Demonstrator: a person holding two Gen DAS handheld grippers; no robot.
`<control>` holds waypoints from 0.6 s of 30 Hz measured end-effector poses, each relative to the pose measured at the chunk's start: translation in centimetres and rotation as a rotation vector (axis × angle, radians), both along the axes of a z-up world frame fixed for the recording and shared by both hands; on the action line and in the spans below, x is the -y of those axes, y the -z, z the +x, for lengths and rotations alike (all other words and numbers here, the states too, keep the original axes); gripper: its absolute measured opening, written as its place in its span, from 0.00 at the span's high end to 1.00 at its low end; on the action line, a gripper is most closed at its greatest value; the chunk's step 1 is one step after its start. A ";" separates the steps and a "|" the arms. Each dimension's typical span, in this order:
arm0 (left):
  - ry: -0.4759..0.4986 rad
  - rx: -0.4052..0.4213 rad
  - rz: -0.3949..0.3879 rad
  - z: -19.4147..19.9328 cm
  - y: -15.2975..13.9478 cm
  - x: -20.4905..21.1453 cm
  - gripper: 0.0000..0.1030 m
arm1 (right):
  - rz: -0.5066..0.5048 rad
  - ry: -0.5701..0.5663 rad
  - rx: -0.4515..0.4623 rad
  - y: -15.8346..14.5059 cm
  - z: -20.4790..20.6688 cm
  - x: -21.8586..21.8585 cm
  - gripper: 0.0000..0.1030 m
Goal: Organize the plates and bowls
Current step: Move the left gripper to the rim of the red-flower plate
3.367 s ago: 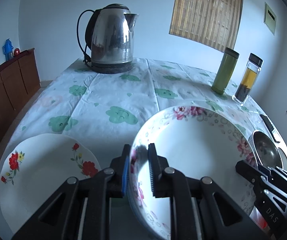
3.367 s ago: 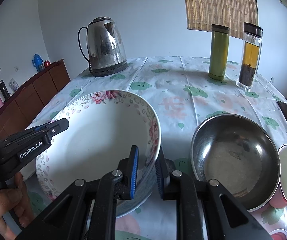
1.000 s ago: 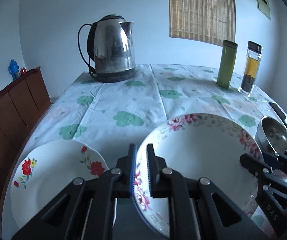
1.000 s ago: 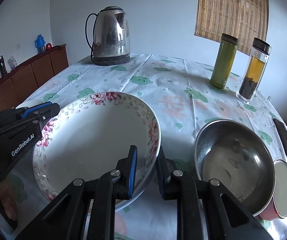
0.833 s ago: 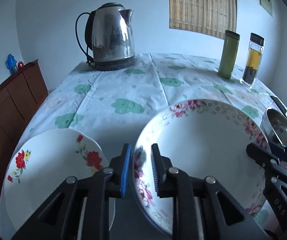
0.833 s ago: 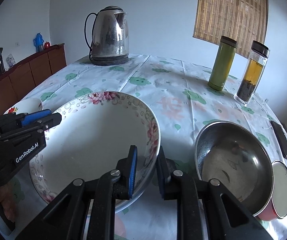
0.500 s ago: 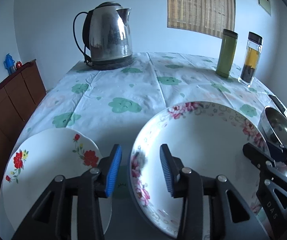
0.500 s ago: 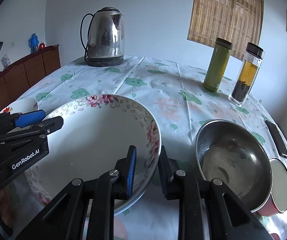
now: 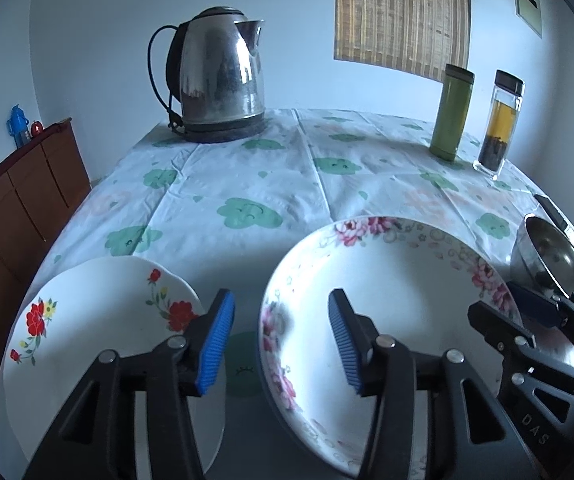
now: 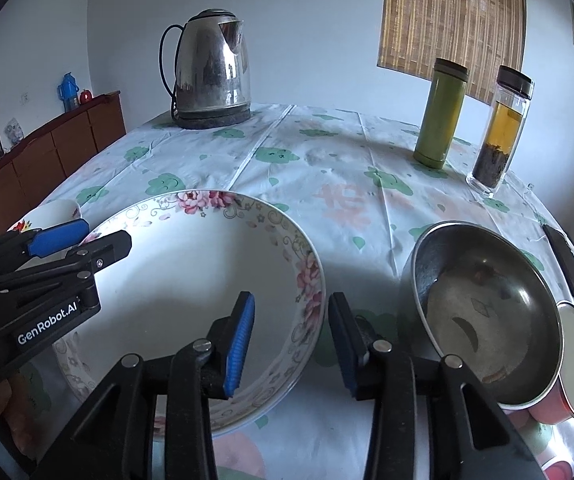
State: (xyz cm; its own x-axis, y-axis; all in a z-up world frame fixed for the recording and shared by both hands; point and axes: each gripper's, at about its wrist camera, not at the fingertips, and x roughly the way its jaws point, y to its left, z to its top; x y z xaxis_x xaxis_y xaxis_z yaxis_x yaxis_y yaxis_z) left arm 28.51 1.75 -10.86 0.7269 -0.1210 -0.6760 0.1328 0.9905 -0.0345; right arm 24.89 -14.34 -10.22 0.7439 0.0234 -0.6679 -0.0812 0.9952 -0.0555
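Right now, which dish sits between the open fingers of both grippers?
The pink-rose bowl. Its rim lies between the open fingers of the left gripper and the right gripper. The red-flower plate and steel bowl lie outside them.

- Gleaming glossy, glazed ceramic: floral bowl point(image 10: 191, 280), beside it the plate point(image 9: 99, 344).
- Shining as brushed metal: steel bowl point(image 10: 483, 312), kettle point(image 10: 211, 68).
- Lying creased, matt: tablecloth point(image 10: 327, 168).
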 end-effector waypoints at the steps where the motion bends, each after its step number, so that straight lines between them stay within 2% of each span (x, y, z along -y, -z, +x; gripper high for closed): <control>1: 0.004 0.001 -0.003 0.0 0.0 0.0 0.50 | 0.003 -0.003 0.003 0.0 -0.1 0.0 0.56; 3: 0.007 -0.007 0.001 0.0 0.1 0.1 0.48 | 0.006 -0.011 0.007 0.0 -0.2 -0.1 0.48; 18: 0.017 0.003 0.001 -0.4 0.0 -0.1 0.46 | -0.008 -0.020 0.027 -0.2 -0.6 -0.5 0.40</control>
State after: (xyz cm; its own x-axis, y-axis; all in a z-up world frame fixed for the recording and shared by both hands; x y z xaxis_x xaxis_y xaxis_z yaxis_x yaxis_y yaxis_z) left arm 28.08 1.84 -10.88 0.7269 -0.1322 -0.6739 0.1494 0.9882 -0.0327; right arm 24.34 -13.87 -9.98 0.7610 0.0337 -0.6479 -0.0997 0.9929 -0.0654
